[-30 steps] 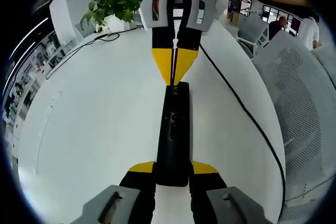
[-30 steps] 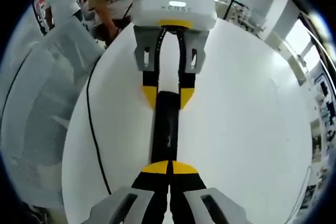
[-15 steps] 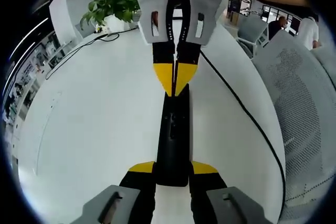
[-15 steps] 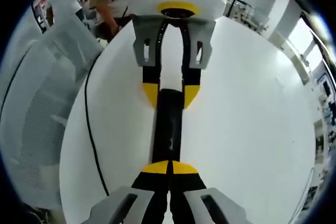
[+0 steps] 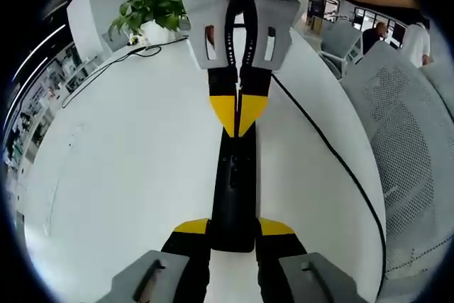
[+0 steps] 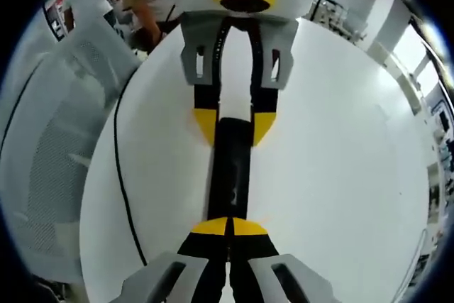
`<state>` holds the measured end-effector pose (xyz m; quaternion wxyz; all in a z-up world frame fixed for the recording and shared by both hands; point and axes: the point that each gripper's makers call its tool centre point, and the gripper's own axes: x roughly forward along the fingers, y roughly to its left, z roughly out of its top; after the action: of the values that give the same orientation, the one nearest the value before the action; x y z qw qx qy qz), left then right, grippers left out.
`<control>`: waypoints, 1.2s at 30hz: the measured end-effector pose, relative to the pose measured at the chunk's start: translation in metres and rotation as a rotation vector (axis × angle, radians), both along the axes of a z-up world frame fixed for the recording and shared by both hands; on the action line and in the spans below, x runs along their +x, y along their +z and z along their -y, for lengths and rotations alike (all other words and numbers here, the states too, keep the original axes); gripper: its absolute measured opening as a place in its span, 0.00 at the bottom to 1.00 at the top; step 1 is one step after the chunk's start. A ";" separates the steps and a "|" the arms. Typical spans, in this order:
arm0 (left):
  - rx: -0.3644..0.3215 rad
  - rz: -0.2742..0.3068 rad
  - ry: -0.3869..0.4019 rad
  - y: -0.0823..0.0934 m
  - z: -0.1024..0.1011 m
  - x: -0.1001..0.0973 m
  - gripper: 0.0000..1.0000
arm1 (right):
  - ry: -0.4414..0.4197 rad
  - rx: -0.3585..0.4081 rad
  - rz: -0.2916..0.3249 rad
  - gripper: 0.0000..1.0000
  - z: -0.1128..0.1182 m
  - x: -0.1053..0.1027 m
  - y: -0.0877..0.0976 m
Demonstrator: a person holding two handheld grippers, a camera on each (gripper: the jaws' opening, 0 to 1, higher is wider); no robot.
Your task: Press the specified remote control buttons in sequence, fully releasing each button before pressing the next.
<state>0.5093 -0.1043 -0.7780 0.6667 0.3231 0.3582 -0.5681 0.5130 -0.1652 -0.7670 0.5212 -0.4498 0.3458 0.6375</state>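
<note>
A black remote (image 5: pixel 234 182) is lying lengthwise on the white table (image 5: pixel 128 175), running from 6 toward 12 o'clock in the left gripper view. The left gripper (image 5: pixel 234 226) is pinching its near end between yellow-tipped jaws. The right gripper (image 5: pixel 239 115) is coming in from 12 o'clock, jaws pressed together, tips touching the remote's top face. A black cable (image 5: pixel 333 154) is trailing toward 4 o'clock beside a mesh chair (image 5: pixel 404 147).

Both grippers share one build: the left gripper (image 5: pixel 233 230) and the right gripper (image 6: pixel 228 230) have black jaws capped with yellow tips, carried on grey slotted brackets. Above the brackets sits a white housing with a yellow ring and "XENSE" lettering.
</note>
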 end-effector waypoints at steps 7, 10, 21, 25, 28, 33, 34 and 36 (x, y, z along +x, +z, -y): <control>0.002 0.000 -0.001 0.000 0.000 0.000 0.23 | 0.003 -0.006 -0.005 0.00 0.000 -0.001 -0.003; 0.001 0.000 0.000 0.000 0.000 0.000 0.23 | 0.006 -0.008 -0.005 0.00 0.000 0.000 -0.003; -0.005 0.000 0.004 0.000 0.000 0.000 0.23 | 0.015 -0.023 -0.008 0.00 0.000 0.000 -0.004; -0.006 -0.001 0.003 0.000 0.000 0.000 0.23 | 0.019 -0.036 -0.010 0.00 -0.001 0.000 -0.005; -0.005 -0.001 0.001 0.000 0.000 0.000 0.23 | 0.023 -0.039 -0.011 0.00 0.000 0.000 -0.006; -0.006 -0.001 0.002 0.000 0.000 0.000 0.23 | 0.015 -0.046 -0.017 0.00 0.000 0.001 -0.006; -0.006 -0.001 0.002 0.000 0.000 0.000 0.23 | 0.015 -0.048 -0.018 0.00 0.000 0.001 -0.006; -0.006 -0.001 0.002 0.000 0.001 0.000 0.23 | 0.009 -0.052 -0.023 0.00 -0.001 0.001 -0.006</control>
<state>0.5090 -0.1049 -0.7782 0.6681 0.3202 0.3572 -0.5688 0.5140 -0.1646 -0.7731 0.5024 -0.4575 0.3662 0.6358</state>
